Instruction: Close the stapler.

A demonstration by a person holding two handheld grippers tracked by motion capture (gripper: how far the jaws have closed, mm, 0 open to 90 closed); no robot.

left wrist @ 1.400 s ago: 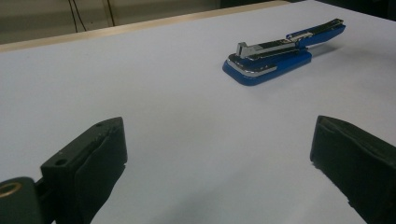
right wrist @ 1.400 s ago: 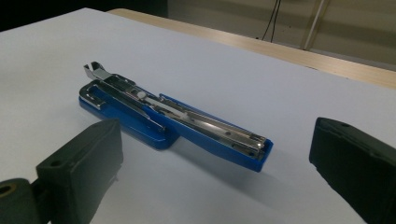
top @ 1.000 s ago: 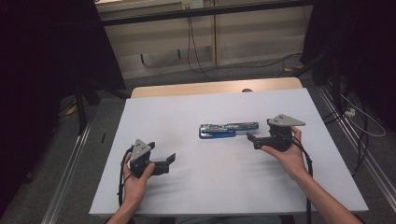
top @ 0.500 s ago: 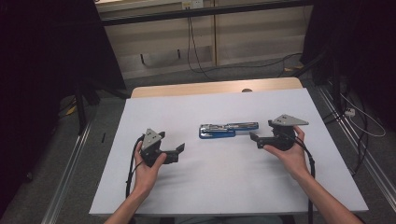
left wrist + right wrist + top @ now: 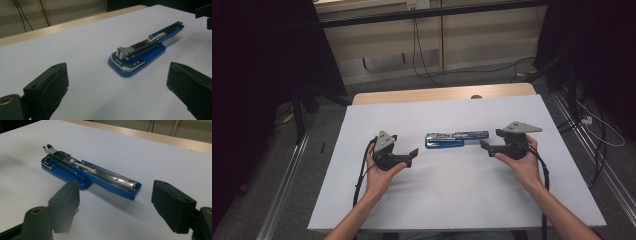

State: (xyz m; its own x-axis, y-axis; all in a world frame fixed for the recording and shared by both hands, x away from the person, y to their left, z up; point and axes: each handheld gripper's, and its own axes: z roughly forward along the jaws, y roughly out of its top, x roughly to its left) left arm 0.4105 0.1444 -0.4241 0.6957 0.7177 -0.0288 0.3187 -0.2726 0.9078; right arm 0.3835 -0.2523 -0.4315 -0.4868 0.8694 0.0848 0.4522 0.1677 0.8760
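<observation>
A blue stapler (image 5: 457, 139), swung open flat with its chrome magazine up, lies mid-table on the white sheet (image 5: 452, 200). My left gripper (image 5: 412, 156) is a short way left of it and stands open; in the left gripper view the stapler (image 5: 145, 50) lies ahead of the wide gap (image 5: 117, 75). My right gripper (image 5: 490, 142) sits at the stapler's right end. Its jaws have just been closing but are still apart. In the right gripper view the stapler's near end (image 5: 125, 186) lies in line with the gap (image 5: 116, 191), and neither pad touches it.
A bare wooden strip (image 5: 442, 94) edges the table's far side. Cables (image 5: 422, 55) run along the floor behind it. Metal rails (image 5: 287, 185) flank the table on both sides, and each gripper trails a black cable toward the near edge.
My left gripper has moved right and slightly away from the near edge, toward the stapler's left end. The right gripper has stayed beside the stapler's right end.
</observation>
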